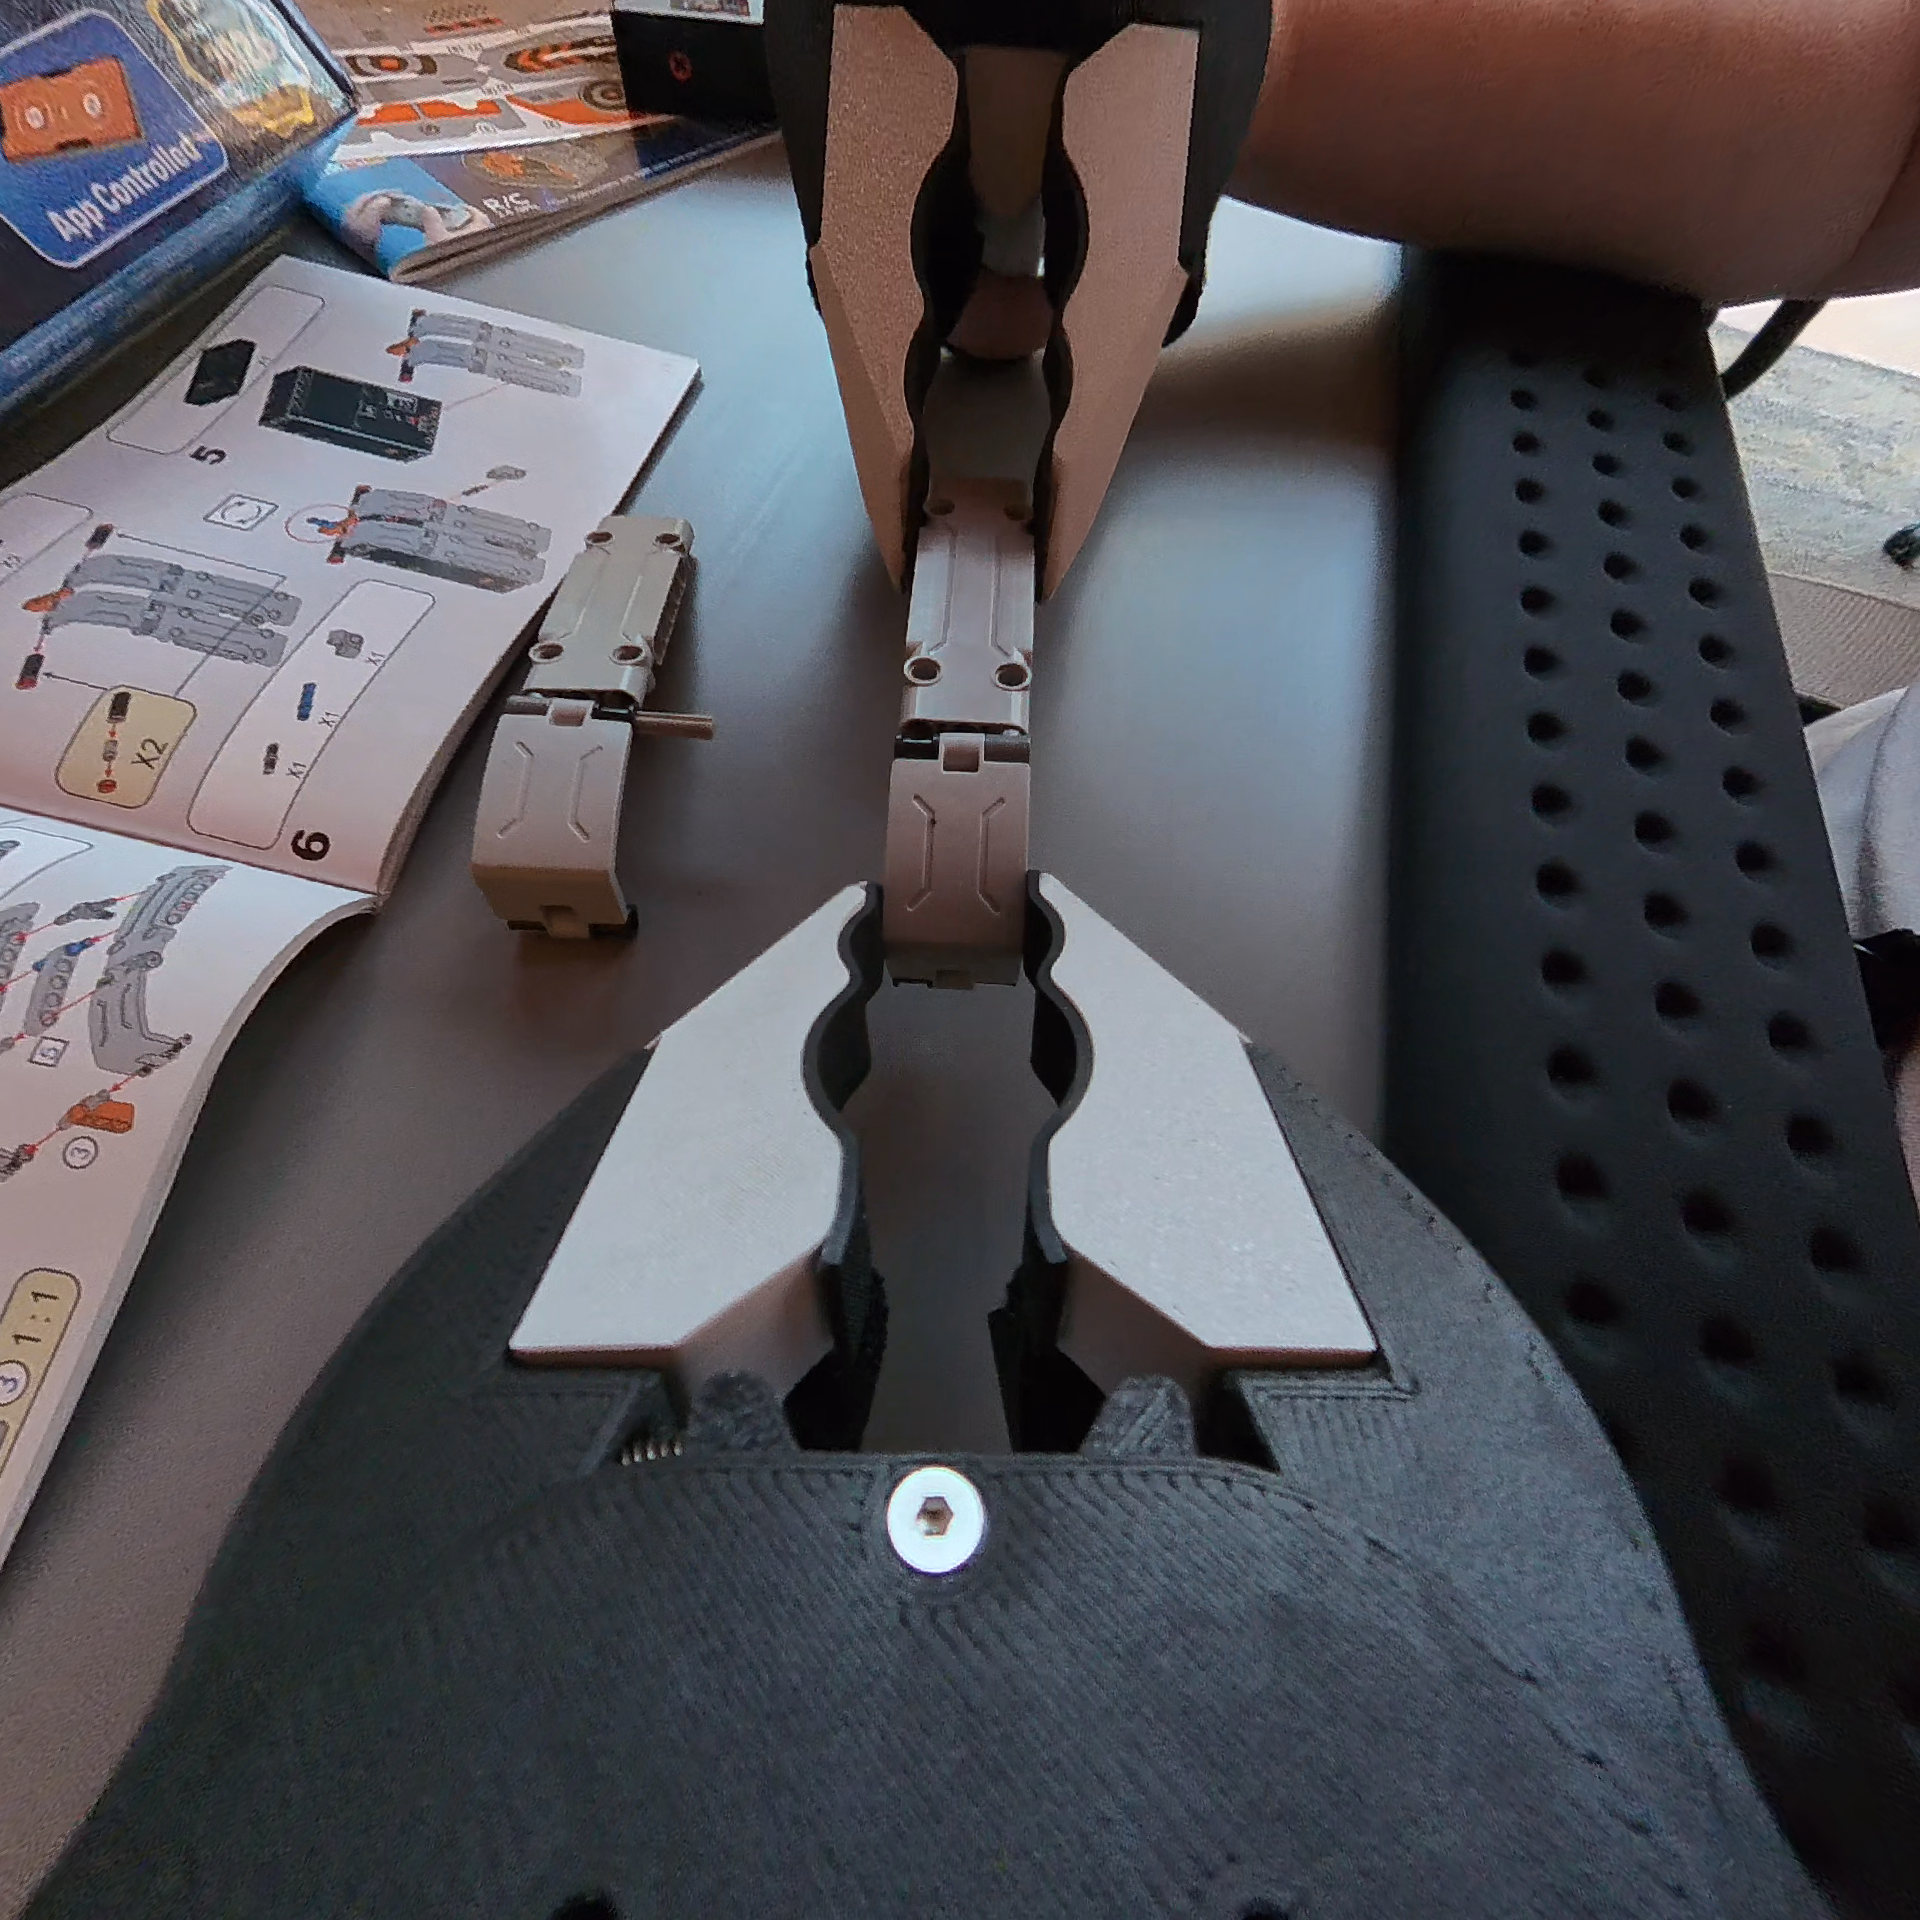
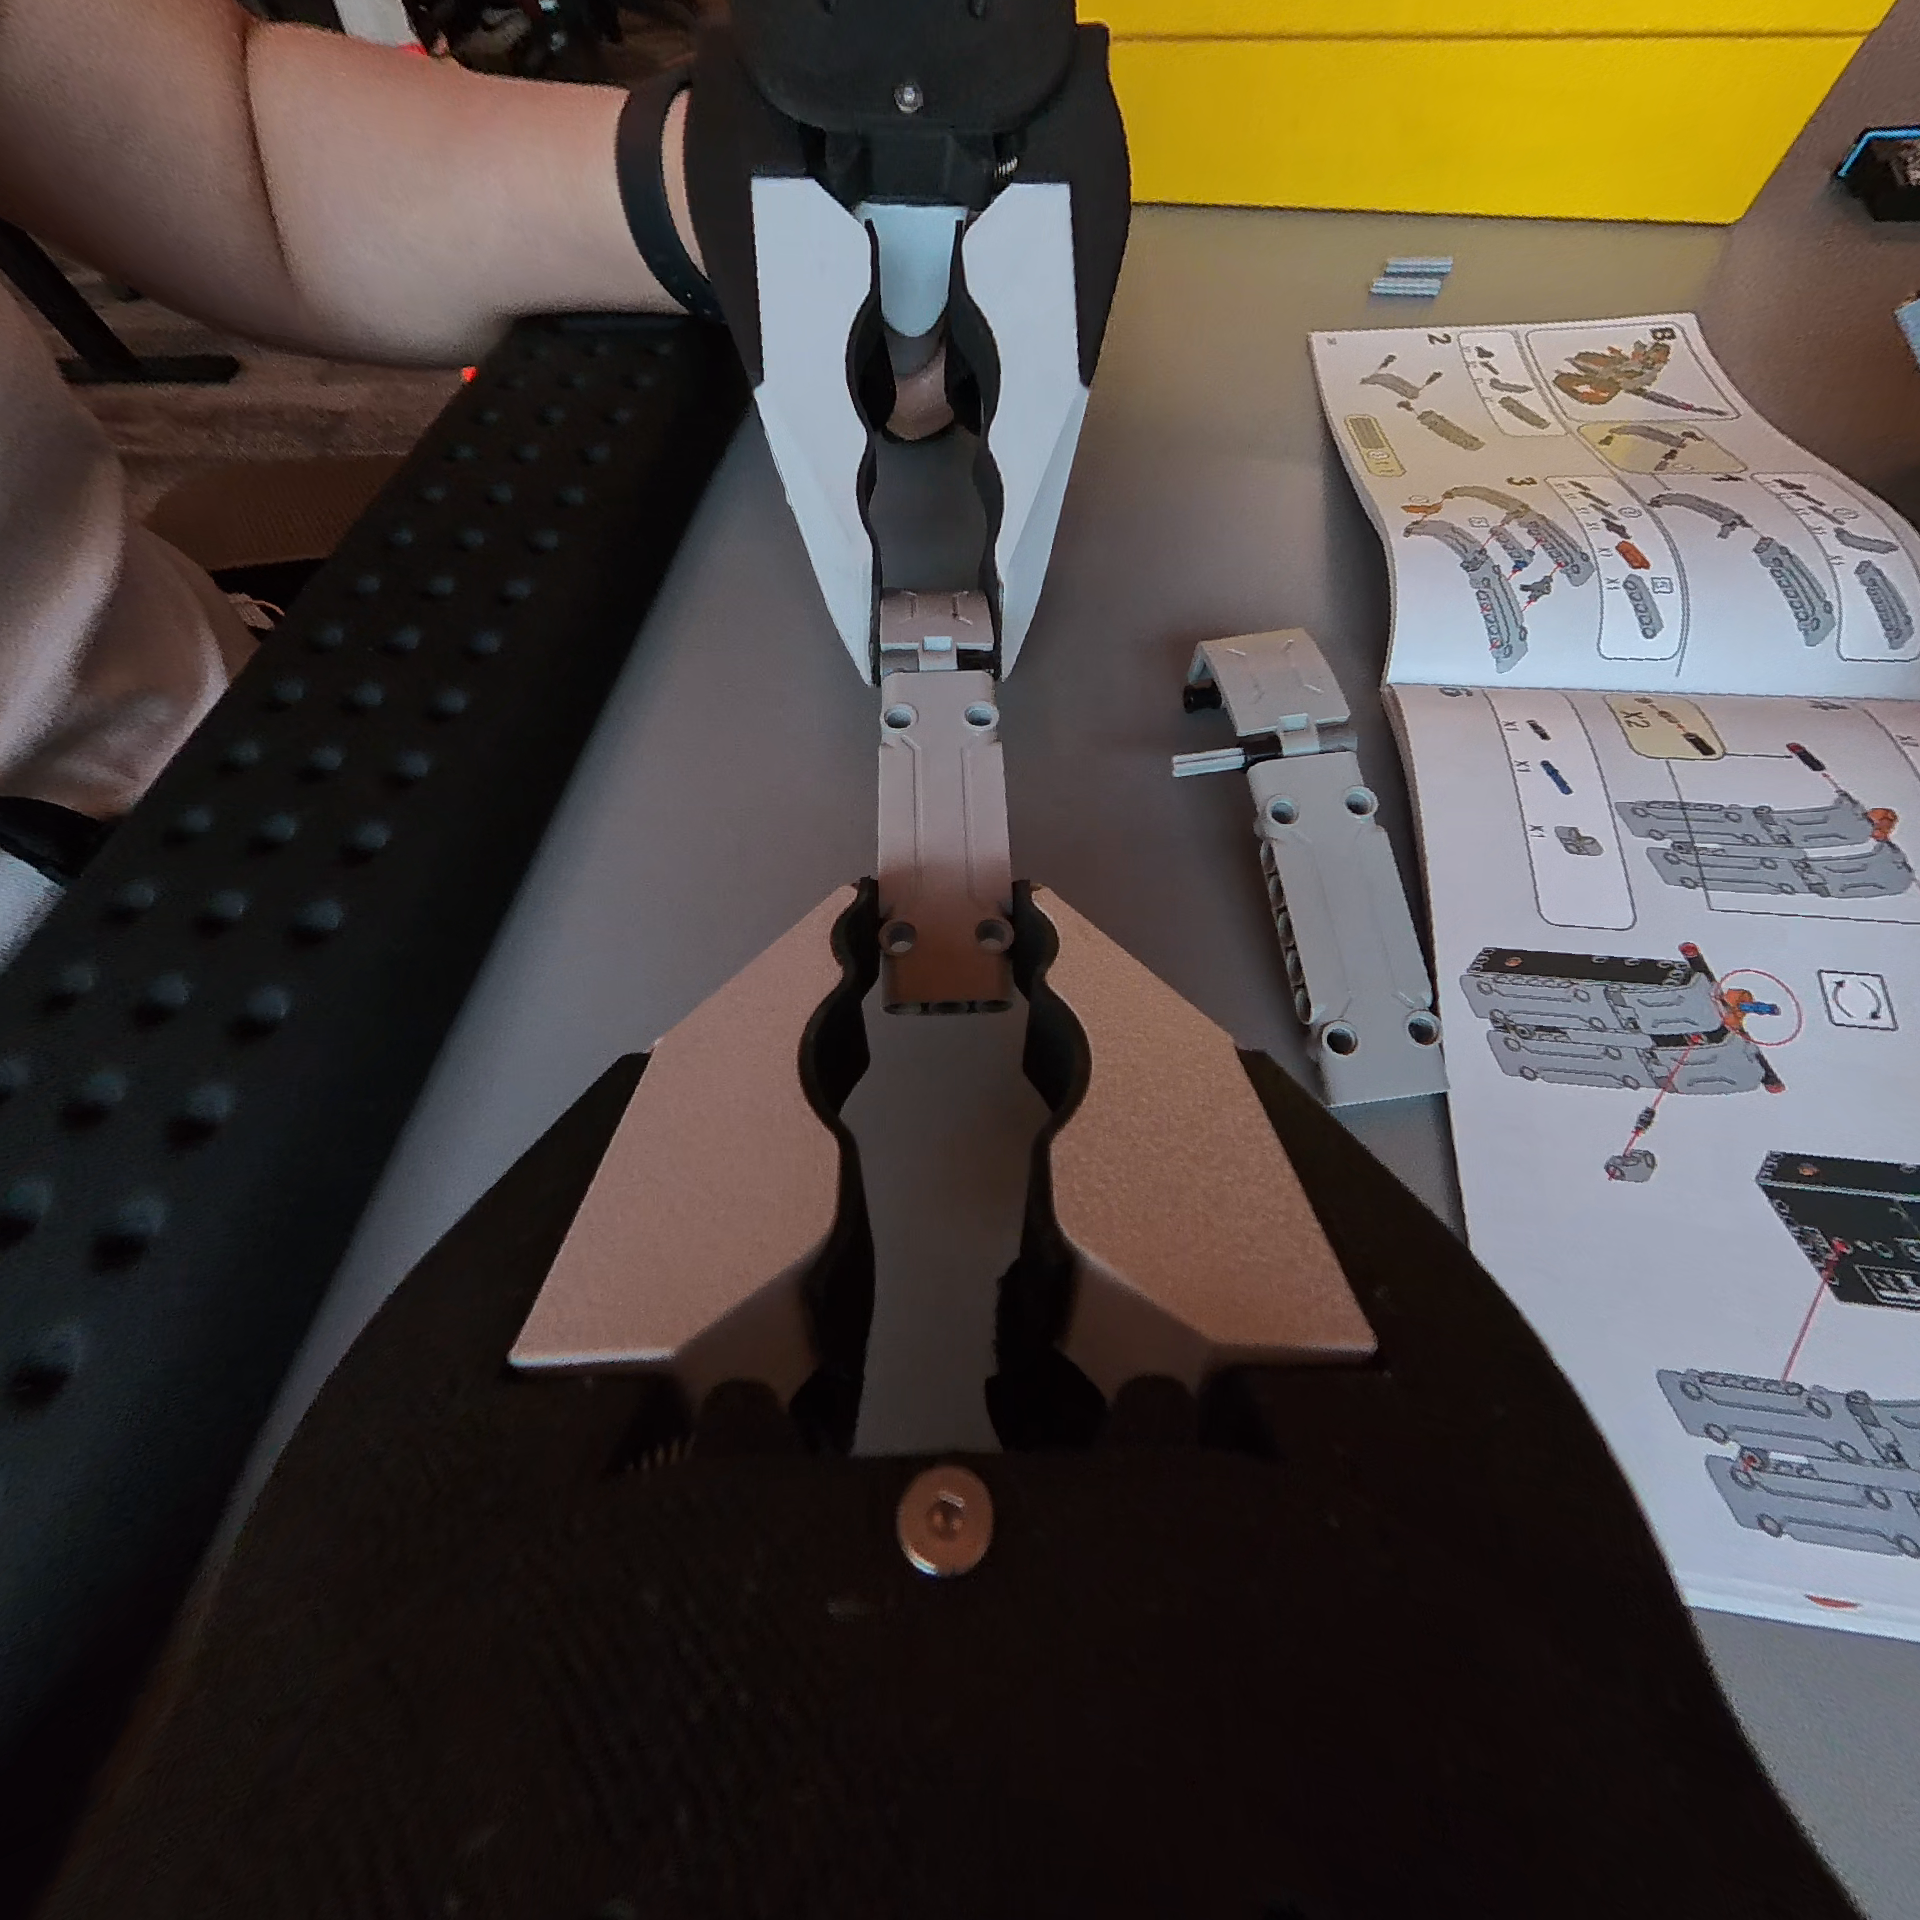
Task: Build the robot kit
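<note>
A grey hinged panel assembly [image 1: 961, 727] is held between both grippers over the dark table [image 1: 1195, 623]. My left gripper [image 1: 954, 914] is shut on its shorter curved end. My right gripper [image 2: 943, 935] is shut on the longer flat end [image 2: 943, 831] with round holes. Each gripper shows opposite in the other's view: the right one [image 1: 971, 540], the left one [image 2: 935, 644]. A second, matching grey panel assembly [image 1: 582, 727] lies on the table beside the open instruction booklet [image 1: 260, 623]; it also shows in the right wrist view [image 2: 1320, 862].
A black perforated strip [image 1: 1621, 831] runs along the table edge under a person's forearm [image 1: 1558, 135]. A blue box [image 1: 135, 156] and leaflets [image 1: 499, 177] lie at the back. A yellow panel [image 2: 1455, 104], two small grey pieces [image 2: 1410, 278] and a black part [image 2: 1886, 171] show in the right wrist view. The grippers' ends are close to 7 cm from one another.
</note>
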The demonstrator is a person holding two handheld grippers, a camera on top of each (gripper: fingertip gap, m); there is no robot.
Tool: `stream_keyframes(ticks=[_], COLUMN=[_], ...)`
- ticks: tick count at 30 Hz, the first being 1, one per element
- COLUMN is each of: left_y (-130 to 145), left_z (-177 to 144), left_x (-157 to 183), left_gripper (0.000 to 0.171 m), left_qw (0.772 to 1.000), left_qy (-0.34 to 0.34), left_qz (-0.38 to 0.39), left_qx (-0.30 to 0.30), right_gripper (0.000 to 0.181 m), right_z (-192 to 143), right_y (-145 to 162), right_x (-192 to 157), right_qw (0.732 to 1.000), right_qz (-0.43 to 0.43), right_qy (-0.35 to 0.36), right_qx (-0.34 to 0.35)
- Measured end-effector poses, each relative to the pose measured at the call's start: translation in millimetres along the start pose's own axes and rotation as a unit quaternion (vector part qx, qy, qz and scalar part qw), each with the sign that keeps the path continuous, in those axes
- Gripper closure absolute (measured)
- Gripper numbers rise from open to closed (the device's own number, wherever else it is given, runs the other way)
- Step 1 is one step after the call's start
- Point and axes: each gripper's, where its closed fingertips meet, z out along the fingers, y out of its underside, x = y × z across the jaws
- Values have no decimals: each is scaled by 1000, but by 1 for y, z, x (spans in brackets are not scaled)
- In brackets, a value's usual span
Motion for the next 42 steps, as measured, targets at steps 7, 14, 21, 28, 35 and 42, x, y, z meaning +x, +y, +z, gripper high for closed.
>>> stream_keyframes(ticks=[7, 14, 21, 28, 35, 42], left_y=[-4, -7, 3, 13, -2, -4], left_z=[-8, -32, -57, -95, -119, -106], left_x=[2, -5, 0, -28, -31, -15], left_gripper=[142, 139, 144, 146, 145, 143], left_qw=[999, 994, 989, 969, 948, 962], left_qy=[4, -13, -68, -126, -114, -100], left_qz=[-27, -89, -94, -135, -144, -100], left_qx=[22, 66, 97, 164, 261, 234], right_gripper=[156, 157, 157, 157, 157, 157], right_z=[-11, -25, -18, 3, 15, 16], right_y=[-11, -17, -26, -64, -82, -76], right_x=[1, 8, 4, 5, 13, 5], right_qw=[993, 947, 931, 910, 894, 889], right_qz=[93, 276, 312, 346, 370, 382], right_qy=[-44, -119, -137, -143, -143, -155], right_qx=[53, 114, 133, 178, 208, 198])
